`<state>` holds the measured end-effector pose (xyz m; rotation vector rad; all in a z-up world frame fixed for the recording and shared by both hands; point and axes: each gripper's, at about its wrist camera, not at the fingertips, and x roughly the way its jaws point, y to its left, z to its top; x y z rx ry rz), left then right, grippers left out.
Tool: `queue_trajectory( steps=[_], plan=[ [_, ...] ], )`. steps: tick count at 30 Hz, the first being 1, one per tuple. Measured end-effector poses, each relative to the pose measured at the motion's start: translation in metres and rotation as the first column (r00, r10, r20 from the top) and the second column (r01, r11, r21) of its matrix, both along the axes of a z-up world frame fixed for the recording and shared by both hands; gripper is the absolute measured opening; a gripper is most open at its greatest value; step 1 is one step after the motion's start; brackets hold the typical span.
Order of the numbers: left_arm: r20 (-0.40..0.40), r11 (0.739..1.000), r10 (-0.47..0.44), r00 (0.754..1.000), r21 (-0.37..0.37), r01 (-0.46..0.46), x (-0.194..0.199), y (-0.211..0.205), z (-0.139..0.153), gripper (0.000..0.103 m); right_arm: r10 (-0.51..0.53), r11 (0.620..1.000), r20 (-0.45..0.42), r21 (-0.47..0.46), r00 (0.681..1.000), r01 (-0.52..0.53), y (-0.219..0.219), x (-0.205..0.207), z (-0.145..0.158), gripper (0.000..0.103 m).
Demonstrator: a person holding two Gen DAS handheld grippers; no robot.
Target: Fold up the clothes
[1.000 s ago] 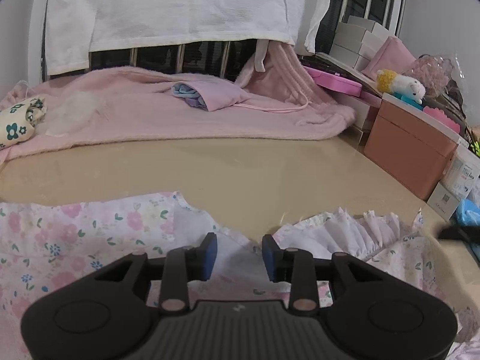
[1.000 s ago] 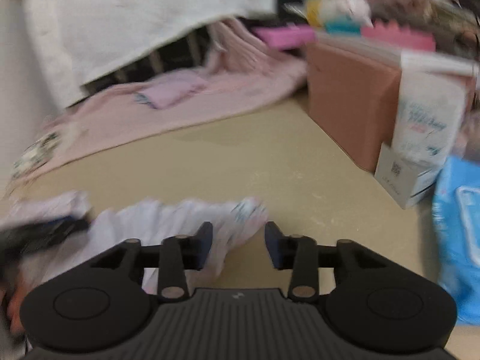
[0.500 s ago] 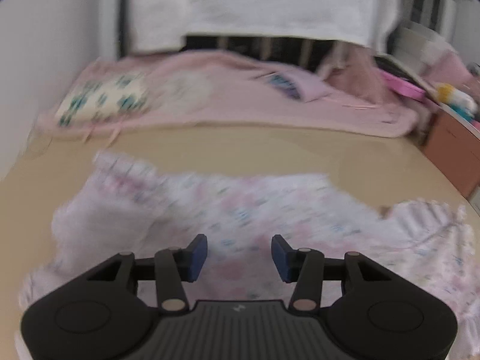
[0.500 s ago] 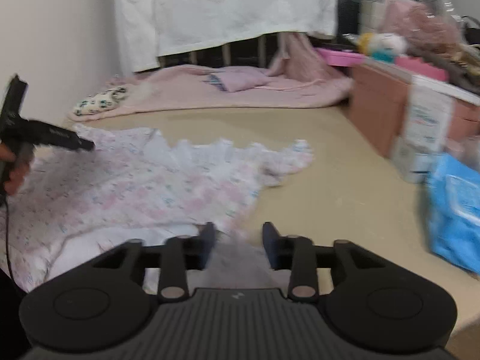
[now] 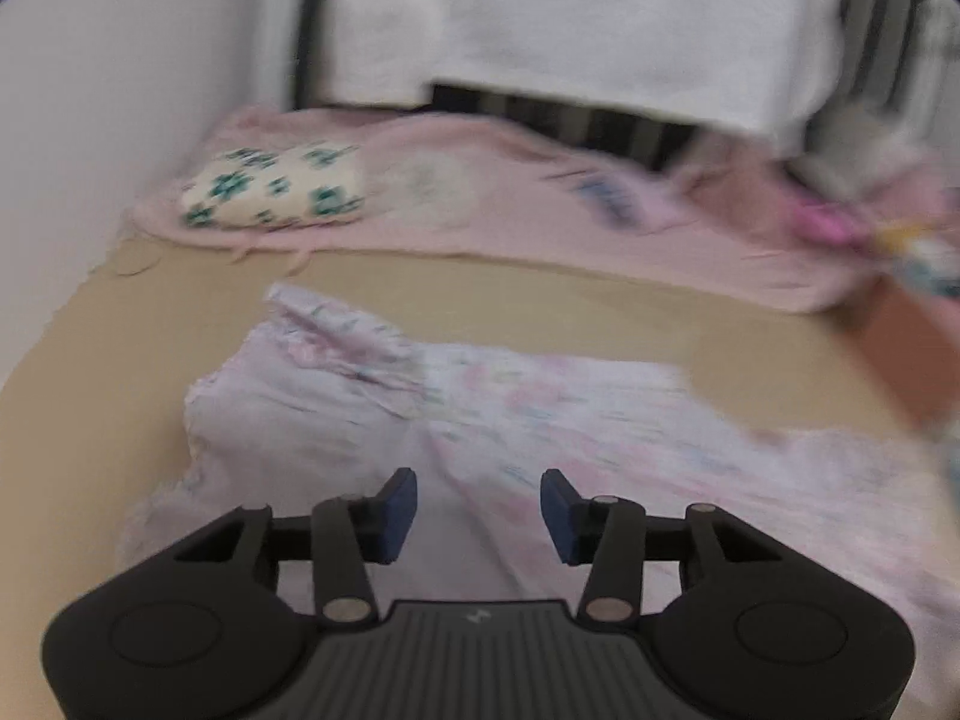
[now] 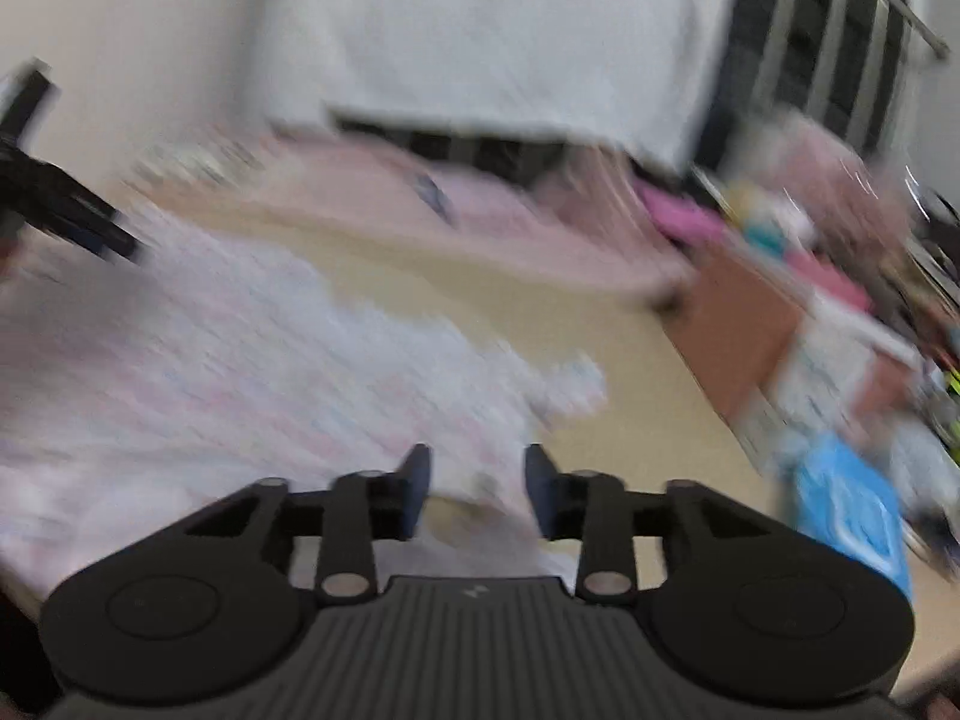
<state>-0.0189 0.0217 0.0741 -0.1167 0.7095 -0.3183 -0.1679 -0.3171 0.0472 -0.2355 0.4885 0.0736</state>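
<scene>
Garment [image 5: 540, 420] lies flat on the surface [image 5: 540, 300], long axis crosswise, under both: left hand-held gripper [image 5: 478, 516] opening, empty; right hand-held gripper [image 6: 477, 495] opening, empty, at its right edge.

Both wrist views angled down, close over the floral garment [image 5: 540, 420] on the tan table [image 5: 540, 300]. Shared: garment, pink blanket [image 6: 480, 222], hanging white cloth [image 5: 600, 18].

No text, label or number is sharp enough to read.
</scene>
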Motion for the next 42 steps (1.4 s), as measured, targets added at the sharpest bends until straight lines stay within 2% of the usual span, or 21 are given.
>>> queue_trajectory(
  steps=[2, 4, 6, 10, 12, 15, 17, 18, 20, 22, 24, 26, 29, 32, 34, 35, 37, 38, 39, 41, 42],
  plan=[
    [0.085, 0.985, -0.175, 0.981, 0.011, 0.175, -0.048, 0.013, 0.016, 0.05, 0.205, 0.977, 0.066, 0.052, 0.977, -0.208, 0.013, -0.027, 0.006, 0.042],
    [0.175, 0.936, -0.351, 0.92, 0.071, 0.344, -0.109, 0.02, 0.017, 0.055, 0.388, 0.919, 0.073, 0.047, 0.919, -0.392, 0.032, -0.045, -0.002, 0.047],
    [0.207, 0.867, -0.498, 0.842, 0.148, 0.477, -0.162, 0.021, 0.004, 0.061, 0.518, 0.855, 0.035, -0.004, 0.855, -0.518, 0.054, -0.053, -0.017, 0.047],
    [0.191, 0.786, -0.602, 0.775, 0.313, 0.534, -0.223, 0.014, -0.027, 0.059, 0.673, 0.716, -0.101, -0.158, 0.733, -0.68, 0.096, -0.058, -0.052, 0.047],
    [0.185, 0.734, -0.639, 0.746, 0.436, 0.52, -0.236, 0.009, -0.041, 0.059, 0.693, 0.666, -0.156, -0.234, 0.704, -0.708, 0.112, -0.058, -0.062, 0.047],
    [0.109, 0.659, -0.634, 0.766, 0.593, 0.462, -0.229, 0.004, -0.062, 0.059, 0.706, 0.628, -0.189, -0.279, 0.683, -0.726, 0.12, -0.054, -0.064, 0.047],
    [0.051, 0.622, -0.627, 0.778, 0.634, 0.46, -0.222, 0.007, -0.07, 0.048, 0.703, 0.623, -0.209, -0.28, 0.679, -0.731, 0.12, -0.048, -0.064, 0.047],
    [0.039, 0.608, -0.63, 0.776, 0.645, 0.462, -0.221, 0.011, -0.072, 0.037, 0.695, 0.628, -0.218, -0.279, 0.685, -0.726, 0.119, -0.044, -0.064, 0.042],
    [0.033, 0.609, -0.638, 0.769, 0.634, 0.478, -0.22, 0.021, -0.069, 0.025, 0.691, 0.646, -0.222, -0.236, 0.688, -0.725, 0.116, -0.041, -0.06, 0.036],
    [0.019, 0.636, -0.636, 0.771, 0.578, 0.511, -0.219, 0.033, -0.059, 0.003, 0.694, 0.657, -0.233, -0.185, 0.682, -0.731, 0.114, -0.037, -0.055, 0.027],
    [0.012, 0.656, -0.638, 0.77, 0.532, 0.535, -0.216, 0.043, -0.048, 0.002, 0.7, 0.659, -0.243, -0.141, 0.671, -0.739, 0.112, -0.036, -0.049, 0.008],
    [0.018, 0.658, -0.65, 0.76, 0.514, 0.551, -0.215, 0.049, -0.037, 0.002, 0.717, 0.656, -0.25, -0.072, 0.65, -0.751, 0.104, -0.034, -0.041, 0.001],
    [0.051, 0.636, -0.667, 0.744, 0.56, 0.531, -0.197, 0.05, -0.019, 0.002, 0.743, 0.642, -0.232, -0.016, 0.628, -0.766, 0.093, -0.023, -0.025, 0.001],
    [0.081, 0.579, -0.679, 0.73, 0.67, 0.464, -0.159, 0.034, -0.002, 0.003, 0.759, 0.635, -0.225, 0.051, 0.611, -0.77, 0.083, 0.012, -0.002, 0.001],
    [0.118, 0.563, -0.665, 0.737, 0.729, 0.39, -0.128, 0.021, 0.005, 0.007, 0.738, 0.665, -0.228, 0.084, 0.635, -0.742, 0.081, 0.046, 0.011, 0.002],
    [0.143, 0.575, -0.642, 0.753, 0.74, 0.349, -0.11, 0.014, 0.006, 0.01, 0.713, 0.692, -0.239, 0.095, 0.659, -0.715, 0.081, 0.067, 0.013, 0.002],
    [0.174, 0.61, -0.562, 0.809, 0.747, 0.263, -0.076, 0.004, 0.008, 0.034, 0.609, 0.787, -0.245, 0.064, 0.755, -0.614, 0.085, 0.105, 0.012, 0.009],
    [0.182, 0.642, -0.522, 0.833, 0.727, 0.243, -0.065, 0.005, 0.01, 0.036, 0.526, 0.842, -0.251, 0.021, 0.813, -0.539, 0.087, 0.121, 0.008, 0.024],
    [0.189, 0.694, -0.483, 0.855, 0.678, 0.242, -0.058, 0.011, 0.015, 0.036, 0.493, 0.861, -0.214, -0.019, 0.843, -0.508, 0.084, 0.119, 0.01, 0.04],
    [0.189, 0.795, -0.421, 0.887, 0.548, 0.26, -0.055, 0.03, 0.022, 0.045, 0.425, 0.894, -0.134, -0.094, 0.895, -0.438, 0.079, 0.116, 0.014, 0.047],
    [0.191, 0.836, -0.387, 0.902, 0.485, 0.256, -0.057, 0.041, 0.022, 0.054, 0.396, 0.906, -0.092, -0.124, 0.914, -0.405, 0.076, 0.113, 0.016, 0.049]
  ],
)
